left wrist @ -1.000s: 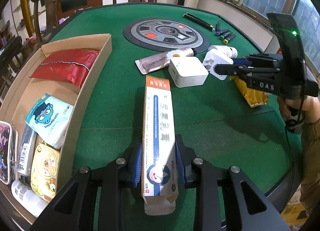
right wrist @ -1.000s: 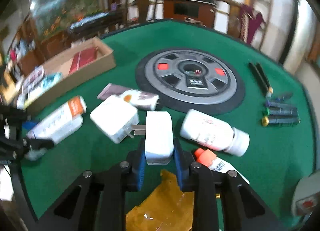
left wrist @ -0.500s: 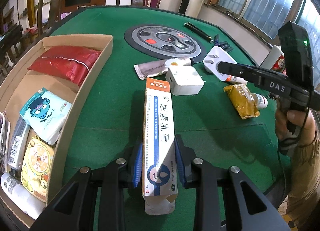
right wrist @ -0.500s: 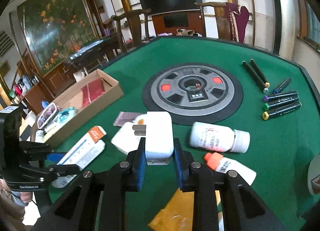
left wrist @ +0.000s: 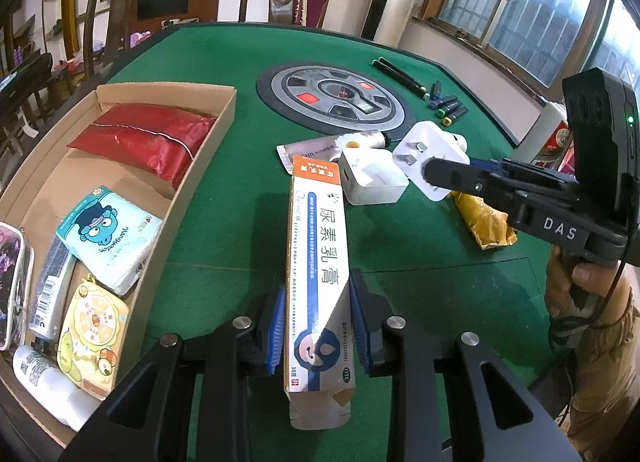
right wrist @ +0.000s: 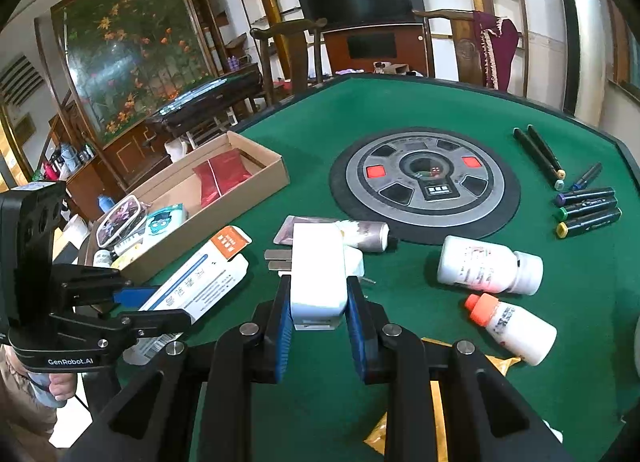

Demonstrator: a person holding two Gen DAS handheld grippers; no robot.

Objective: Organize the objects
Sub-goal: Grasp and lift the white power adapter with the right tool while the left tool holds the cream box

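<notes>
My left gripper (left wrist: 318, 336) is shut on a long white, blue and orange ointment box (left wrist: 318, 262) and holds it above the green table, right of the cardboard box (left wrist: 200, 166). The cardboard box holds a red pouch (left wrist: 144, 142), a blue cartoon tissue pack (left wrist: 108, 234) and other small items. My right gripper (right wrist: 318, 322) is shut on a white plug adapter (right wrist: 318, 266), lifted above the table; it also shows in the left wrist view (left wrist: 434, 156). The ointment box shows in the right wrist view (right wrist: 200, 278).
On the felt lie a second white adapter (left wrist: 374, 180), a silver tube (left wrist: 332, 144), a yellow packet (left wrist: 484, 218), a white bottle (right wrist: 488, 264), an orange-capped bottle (right wrist: 512, 328) and several markers (right wrist: 584, 210). A round grey panel (right wrist: 424, 182) sits mid-table.
Both grippers have risen with their objects. The right gripper lifted the plug adapter off the table and moved it left, nearer the left gripper and the ointment box.
</notes>
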